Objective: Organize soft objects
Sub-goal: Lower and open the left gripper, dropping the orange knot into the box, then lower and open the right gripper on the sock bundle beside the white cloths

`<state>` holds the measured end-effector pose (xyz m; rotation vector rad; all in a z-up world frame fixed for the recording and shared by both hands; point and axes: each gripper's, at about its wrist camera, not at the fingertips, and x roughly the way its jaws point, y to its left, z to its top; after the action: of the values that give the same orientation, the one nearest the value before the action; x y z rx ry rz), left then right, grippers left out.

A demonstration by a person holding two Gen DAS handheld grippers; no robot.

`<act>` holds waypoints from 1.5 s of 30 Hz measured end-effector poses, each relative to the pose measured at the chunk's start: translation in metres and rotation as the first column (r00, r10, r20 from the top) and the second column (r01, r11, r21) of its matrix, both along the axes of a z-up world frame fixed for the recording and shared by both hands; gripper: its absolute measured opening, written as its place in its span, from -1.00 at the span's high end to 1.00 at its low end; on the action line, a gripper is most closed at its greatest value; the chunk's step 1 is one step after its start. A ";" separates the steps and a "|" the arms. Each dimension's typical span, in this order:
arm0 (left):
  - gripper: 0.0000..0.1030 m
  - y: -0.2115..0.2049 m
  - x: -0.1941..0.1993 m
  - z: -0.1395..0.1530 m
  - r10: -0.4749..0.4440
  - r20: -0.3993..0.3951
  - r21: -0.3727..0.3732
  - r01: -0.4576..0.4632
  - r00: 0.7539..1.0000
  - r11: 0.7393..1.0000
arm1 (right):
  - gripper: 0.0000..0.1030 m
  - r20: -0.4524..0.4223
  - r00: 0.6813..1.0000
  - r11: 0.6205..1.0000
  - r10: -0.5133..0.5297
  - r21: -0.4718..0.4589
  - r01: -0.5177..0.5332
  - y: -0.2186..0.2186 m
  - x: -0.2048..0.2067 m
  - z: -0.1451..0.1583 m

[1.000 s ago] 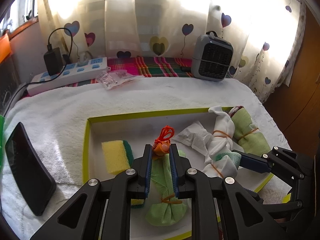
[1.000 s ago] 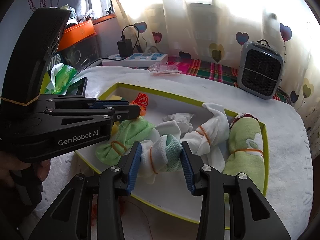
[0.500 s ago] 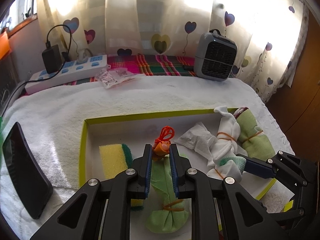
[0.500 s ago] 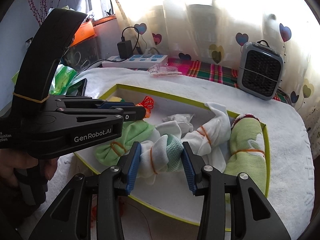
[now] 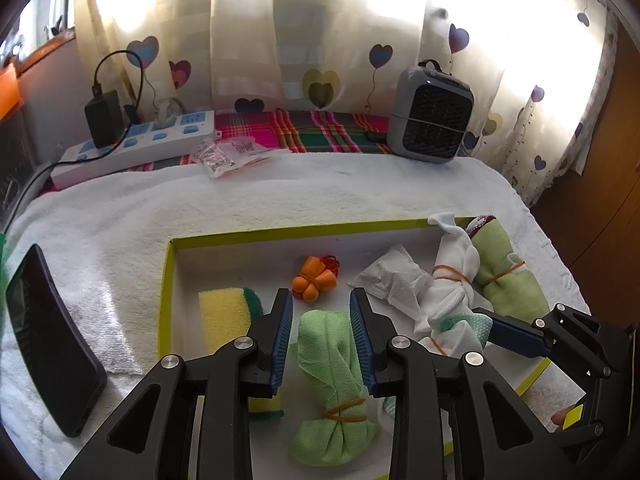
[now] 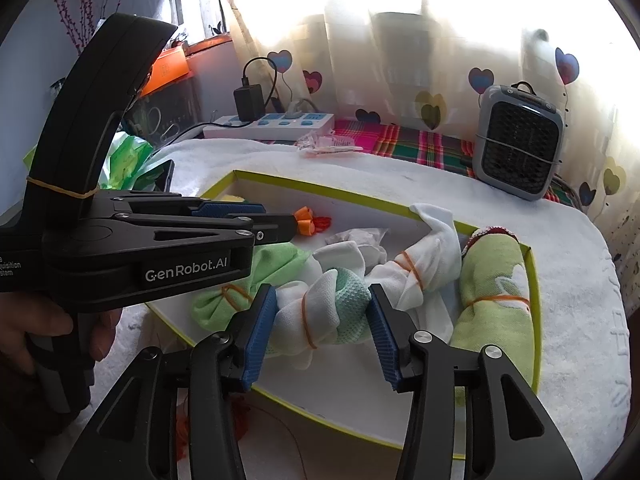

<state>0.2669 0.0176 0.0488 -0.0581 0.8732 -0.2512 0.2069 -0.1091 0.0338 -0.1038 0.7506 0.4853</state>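
Inside the yellow-rimmed box (image 5: 256,236), the orange earplugs (image 5: 313,279) lie free beyond the left tool (image 5: 320,332), its jaws wide apart, holding nothing. The right tool (image 6: 320,328), also open, straddles a white sock bundle (image 6: 320,312) (unpinched); it should close squarely mid-bundle.

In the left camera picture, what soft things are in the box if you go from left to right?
Sponge → orange bundle → tissue → white sock roll → green towel roll.
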 end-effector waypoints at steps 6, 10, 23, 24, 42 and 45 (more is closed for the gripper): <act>0.40 -0.001 -0.001 0.000 -0.001 0.000 0.001 0.001 1.000 1.000 | -0.02 -0.002 1.000 1.000 -0.010 0.008 0.010 -0.001 0.000 0.000; 0.38 -0.001 -0.001 0.001 0.000 -0.001 -0.001 0.000 1.000 1.000 | -0.03 -0.003 1.000 1.000 -0.016 0.016 0.016 -0.002 -0.001 0.001; 0.34 -0.001 -0.004 0.002 0.002 0.000 -0.001 -0.002 1.000 1.000 | -0.09 -0.002 1.000 0.999 -0.026 0.018 0.026 -0.003 -0.003 0.001; 0.33 -0.001 -0.004 0.002 0.003 0.000 -0.001 -0.003 1.000 1.000 | -0.09 -0.002 1.000 0.999 -0.028 0.019 0.028 -0.004 -0.003 0.001; 0.27 0.005 -0.023 0.012 0.015 0.015 0.002 -0.015 1.000 1.000 | -0.25 -0.007 0.999 0.998 -0.038 0.045 0.038 -0.006 -0.010 0.002; 0.27 0.005 -0.028 0.015 0.016 0.023 0.004 -0.016 1.000 1.000 | -0.25 -0.006 0.999 0.998 -0.044 0.049 0.044 -0.007 -0.014 0.003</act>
<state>0.2389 0.0228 0.0638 -0.0585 0.8503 -0.2348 0.1926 -0.1158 0.0365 -0.0400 0.7443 0.4619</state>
